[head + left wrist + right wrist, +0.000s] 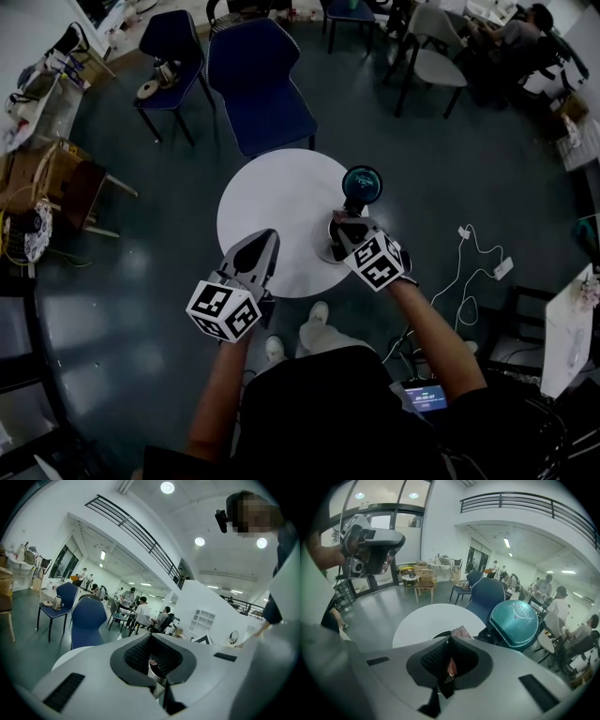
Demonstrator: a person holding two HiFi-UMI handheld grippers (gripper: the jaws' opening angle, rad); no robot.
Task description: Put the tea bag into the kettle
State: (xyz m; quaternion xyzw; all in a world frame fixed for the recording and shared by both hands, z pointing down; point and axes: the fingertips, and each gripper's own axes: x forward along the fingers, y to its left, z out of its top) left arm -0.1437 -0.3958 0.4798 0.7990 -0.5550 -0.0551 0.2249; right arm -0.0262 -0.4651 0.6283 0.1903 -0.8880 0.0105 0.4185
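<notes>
Where the right gripper's [449,648] fingers [427,659] meet, the tea bag [461,632] sits pinched.

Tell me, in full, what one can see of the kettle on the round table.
The kettle stands on the round white table, near its right edge in the head view. Its round teal lid, glossy and with an embossed emblem, is open and stands upright above a dark hinge or handle. The body is mostly hidden behind the right gripper, which holds a reddish tea bag close over the opening.
</notes>
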